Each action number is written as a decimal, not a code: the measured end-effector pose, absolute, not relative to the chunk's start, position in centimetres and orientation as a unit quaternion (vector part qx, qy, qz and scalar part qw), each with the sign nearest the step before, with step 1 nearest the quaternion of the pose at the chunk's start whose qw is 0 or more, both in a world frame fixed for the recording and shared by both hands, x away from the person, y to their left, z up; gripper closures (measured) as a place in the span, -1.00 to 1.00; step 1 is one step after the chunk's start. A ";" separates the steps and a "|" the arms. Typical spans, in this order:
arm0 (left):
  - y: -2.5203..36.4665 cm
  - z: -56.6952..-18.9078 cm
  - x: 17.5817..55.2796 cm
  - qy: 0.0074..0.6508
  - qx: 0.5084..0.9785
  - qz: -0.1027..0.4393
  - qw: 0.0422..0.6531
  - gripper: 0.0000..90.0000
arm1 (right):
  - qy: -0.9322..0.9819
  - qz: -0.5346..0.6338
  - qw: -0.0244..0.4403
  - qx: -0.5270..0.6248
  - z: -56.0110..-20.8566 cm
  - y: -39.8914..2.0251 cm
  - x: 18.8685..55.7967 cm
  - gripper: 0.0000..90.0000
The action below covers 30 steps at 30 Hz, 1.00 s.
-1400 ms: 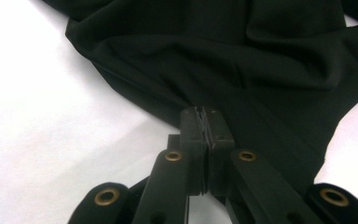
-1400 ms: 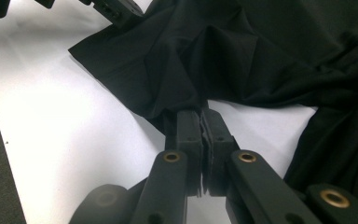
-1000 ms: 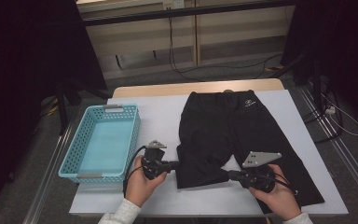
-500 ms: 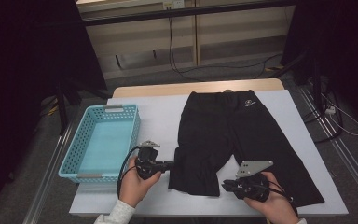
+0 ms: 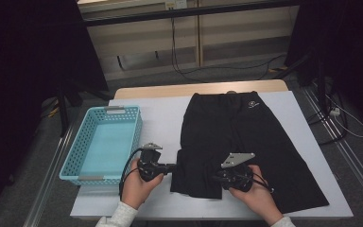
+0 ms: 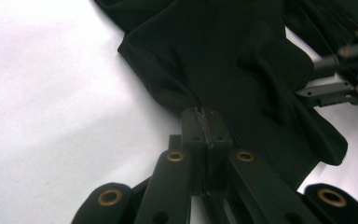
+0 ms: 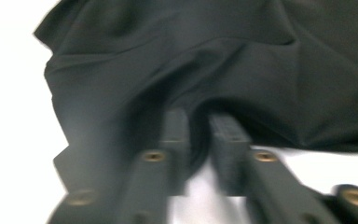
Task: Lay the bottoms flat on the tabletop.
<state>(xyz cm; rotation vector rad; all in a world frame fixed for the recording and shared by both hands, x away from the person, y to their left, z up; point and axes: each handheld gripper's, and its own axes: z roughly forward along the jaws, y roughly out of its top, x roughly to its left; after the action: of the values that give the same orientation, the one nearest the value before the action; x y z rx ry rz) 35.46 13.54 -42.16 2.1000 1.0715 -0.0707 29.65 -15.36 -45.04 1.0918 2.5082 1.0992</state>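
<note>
Now the left claw [image 5: 174,166] is clamped tight on the hem corner of the black shorts [image 5: 246,137]; its own camera shows the jaws pressed flat together with a pinch of dark cloth caught at the tips [image 6: 200,114]. It sits where it sat a second ago, at the near-left edge of the garment, just beside the blue basket [image 5: 71,163].

The right claw [image 5: 216,178] is the one that has changed. A second ago it was out over the near hem of the other leg; since then it has slid across toward its partner, and the cloth has come with it. Its jaws have just been closing a little, and in the right gripper view, blurred as it is, a fold of fabric [image 7: 198,116] bunches down into the narrow gap between them, so it looks closed on the shorts.

What that does to the garment is plain from above: the near end of the left leg, which lay flat before, is now gathered into a narrower, rumpled strip between the two claws, while the waistband stays spread at the far side of the bench [image 5: 160,118] and the right leg lies flat.

My reading is that a fold is under way, with the basket, empty for now, the likely destination.
</note>
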 end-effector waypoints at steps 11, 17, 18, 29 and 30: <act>13.6 -42.3 35.7 0.423 0.820 -0.018 0.386 0.99 | 0.833 0.386 0.084 0.388 -44.6 -18.0 29.7 0.99; 13.1 -42.8 35.8 0.420 0.826 -0.023 0.374 0.99 | 0.830 0.376 0.075 0.405 -45.3 -19.0 29.8 0.91; 13.1 -42.8 35.8 0.419 0.826 -0.024 0.375 0.98 | 0.829 0.376 0.076 0.407 -45.3 -19.0 29.7 0.90; 12.9 -43.2 35.8 0.419 0.830 -0.026 0.368 0.98 | 0.826 0.378 0.112 0.403 -44.0 -18.8 28.8 0.40; 12.9 -43.3 35.8 0.420 0.829 -0.027 0.368 0.98 | 0.826 0.378 0.107 0.404 -44.1 -18.6 28.7 0.38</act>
<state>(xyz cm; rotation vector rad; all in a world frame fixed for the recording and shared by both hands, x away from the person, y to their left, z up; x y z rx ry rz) 35.81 12.92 -43.25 2.1287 1.0796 -0.0683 28.74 -18.60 -44.13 1.1891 2.4313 1.1124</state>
